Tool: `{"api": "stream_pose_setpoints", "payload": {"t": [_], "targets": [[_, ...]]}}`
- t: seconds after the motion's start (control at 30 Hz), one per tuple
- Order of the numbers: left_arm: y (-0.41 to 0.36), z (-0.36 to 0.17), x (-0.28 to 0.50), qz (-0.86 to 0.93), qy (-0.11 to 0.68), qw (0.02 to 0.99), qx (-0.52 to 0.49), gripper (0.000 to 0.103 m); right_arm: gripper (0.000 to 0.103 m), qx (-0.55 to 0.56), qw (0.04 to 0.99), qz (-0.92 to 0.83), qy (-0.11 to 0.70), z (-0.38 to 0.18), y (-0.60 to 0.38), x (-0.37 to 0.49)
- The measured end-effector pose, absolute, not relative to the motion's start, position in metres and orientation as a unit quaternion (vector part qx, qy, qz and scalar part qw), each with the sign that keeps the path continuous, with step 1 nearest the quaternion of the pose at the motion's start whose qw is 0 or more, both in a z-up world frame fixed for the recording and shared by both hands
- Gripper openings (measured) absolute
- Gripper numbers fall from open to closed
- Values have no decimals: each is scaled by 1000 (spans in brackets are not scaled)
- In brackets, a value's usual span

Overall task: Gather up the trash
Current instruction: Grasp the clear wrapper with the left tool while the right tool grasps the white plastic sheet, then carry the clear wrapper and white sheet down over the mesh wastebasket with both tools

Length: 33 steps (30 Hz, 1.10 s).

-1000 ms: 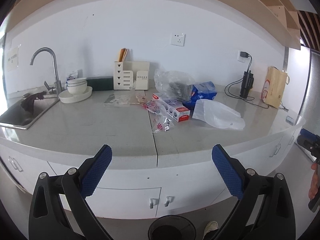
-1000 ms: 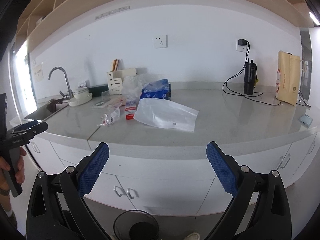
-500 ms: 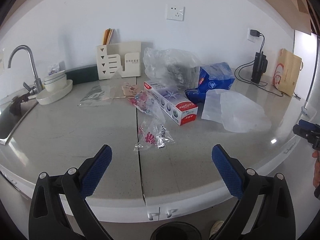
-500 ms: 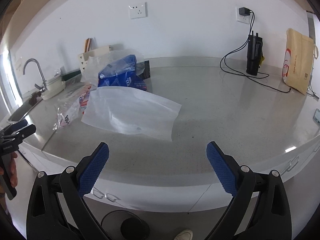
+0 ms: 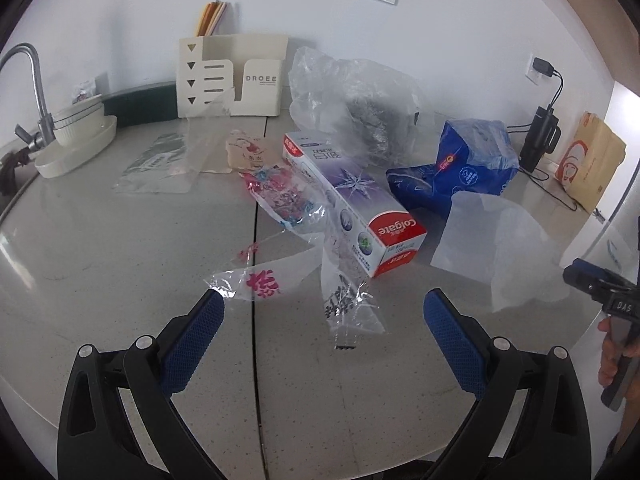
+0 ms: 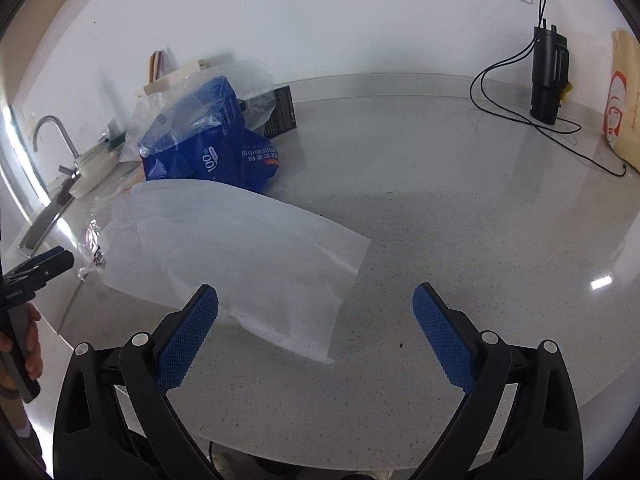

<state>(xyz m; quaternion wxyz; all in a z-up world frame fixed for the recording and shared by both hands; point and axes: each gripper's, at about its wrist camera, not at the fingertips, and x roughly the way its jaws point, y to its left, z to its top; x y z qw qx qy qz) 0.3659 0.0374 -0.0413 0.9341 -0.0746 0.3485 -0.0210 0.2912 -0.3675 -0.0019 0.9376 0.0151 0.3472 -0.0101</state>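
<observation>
Trash lies on the grey counter (image 5: 100,248). My left gripper (image 5: 324,312) is open and empty just short of a clear wrapper with red print (image 5: 272,276). Beyond lie a Colgate box (image 5: 360,208), a clear crumpled bag (image 5: 352,108), a blue tissue pack (image 5: 460,168) and a flat clear sleeve (image 5: 168,160). My right gripper (image 6: 316,308) is open and empty; its left finger is over the near edge of a white frosted plastic bag (image 6: 240,248), which also shows in the left wrist view (image 5: 496,240). The blue pack (image 6: 208,148) lies behind it.
A sink with a tap (image 5: 28,92) and white bowls (image 5: 80,128) sit at the left. A cream utensil holder (image 5: 232,76) stands against the wall. A black flask with cables (image 6: 548,76) and a paper bag (image 6: 624,100) stand at the right.
Both grippers have moved forward and down from in front of the cabinets to over the counter, close to the trash. Both stay open.
</observation>
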Motion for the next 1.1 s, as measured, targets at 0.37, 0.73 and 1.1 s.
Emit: {"api": "stream_pose_setpoints", "payload": {"t": [0.37, 0.73, 1.1], "targets": [[38, -66, 406, 15, 391, 919, -48, 69, 76, 37, 921, 23, 386, -16, -361, 317], [49, -55, 371, 2, 369, 928, -59, 8, 6, 31, 917, 42, 395, -15, -341, 310], [56, -23, 282, -23, 318, 946, -62, 6, 2, -9, 944, 47, 325, 15, -301, 231]]}}
